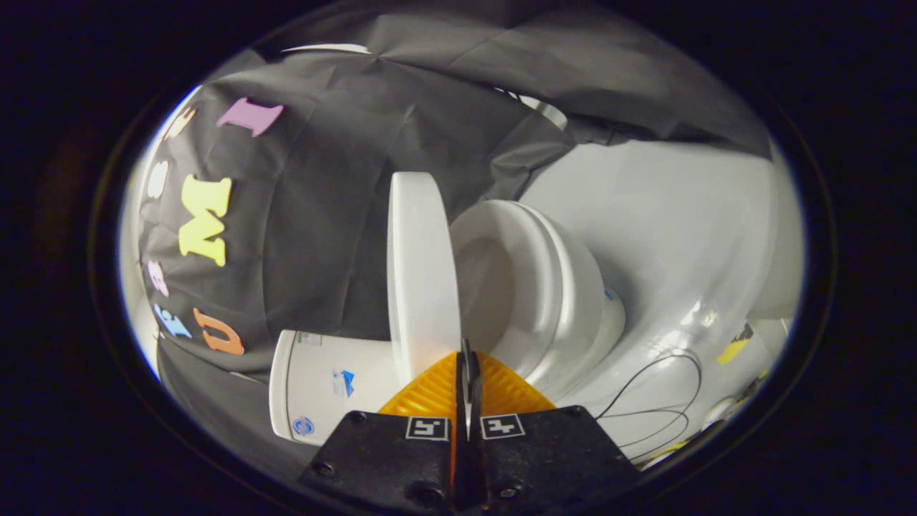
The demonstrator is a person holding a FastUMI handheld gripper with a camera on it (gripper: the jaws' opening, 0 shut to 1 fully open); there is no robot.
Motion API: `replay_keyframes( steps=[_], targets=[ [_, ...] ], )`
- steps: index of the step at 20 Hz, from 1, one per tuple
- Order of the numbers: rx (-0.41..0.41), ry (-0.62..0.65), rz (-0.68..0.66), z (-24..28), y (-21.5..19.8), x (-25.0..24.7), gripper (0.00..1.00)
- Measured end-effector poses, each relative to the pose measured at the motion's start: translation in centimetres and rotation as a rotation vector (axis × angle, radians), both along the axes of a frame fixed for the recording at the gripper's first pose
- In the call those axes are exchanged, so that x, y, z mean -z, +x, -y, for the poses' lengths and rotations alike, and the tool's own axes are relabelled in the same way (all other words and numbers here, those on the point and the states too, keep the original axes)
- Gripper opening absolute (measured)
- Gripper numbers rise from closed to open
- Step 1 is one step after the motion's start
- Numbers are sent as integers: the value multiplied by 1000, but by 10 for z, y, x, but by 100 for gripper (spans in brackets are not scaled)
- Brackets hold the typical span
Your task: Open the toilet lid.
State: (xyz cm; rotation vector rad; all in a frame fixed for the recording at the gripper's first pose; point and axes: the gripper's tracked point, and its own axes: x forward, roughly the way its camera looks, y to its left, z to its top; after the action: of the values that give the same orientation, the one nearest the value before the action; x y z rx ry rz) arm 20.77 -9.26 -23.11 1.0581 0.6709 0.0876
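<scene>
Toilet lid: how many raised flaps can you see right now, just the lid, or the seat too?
1. The toilet lid stands raised just beyond the shut gripper; the seat lies on the bowl.

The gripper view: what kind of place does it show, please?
Probably a mock bathroom set up in a recording booth. A white toilet stands with its lid raised on edge beside its tank, a black cloth wall hangs behind, and the floor is glossy white. The tool is shut just before the lid.

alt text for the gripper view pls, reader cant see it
A white toilet lid stands raised off the toilet seat, with the closed gripper at its lower edge. The tank lies beside it, and thin black cables on the white floor.
</scene>
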Motion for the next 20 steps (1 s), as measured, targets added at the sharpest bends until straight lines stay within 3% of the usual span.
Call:
replay_keyframes(
  steps=[5,20],
  targets=[
    [-44,-114,103,-17,0,-38,4],
    [-33,-247,141,-43,-2,-72,4]
  ],
)
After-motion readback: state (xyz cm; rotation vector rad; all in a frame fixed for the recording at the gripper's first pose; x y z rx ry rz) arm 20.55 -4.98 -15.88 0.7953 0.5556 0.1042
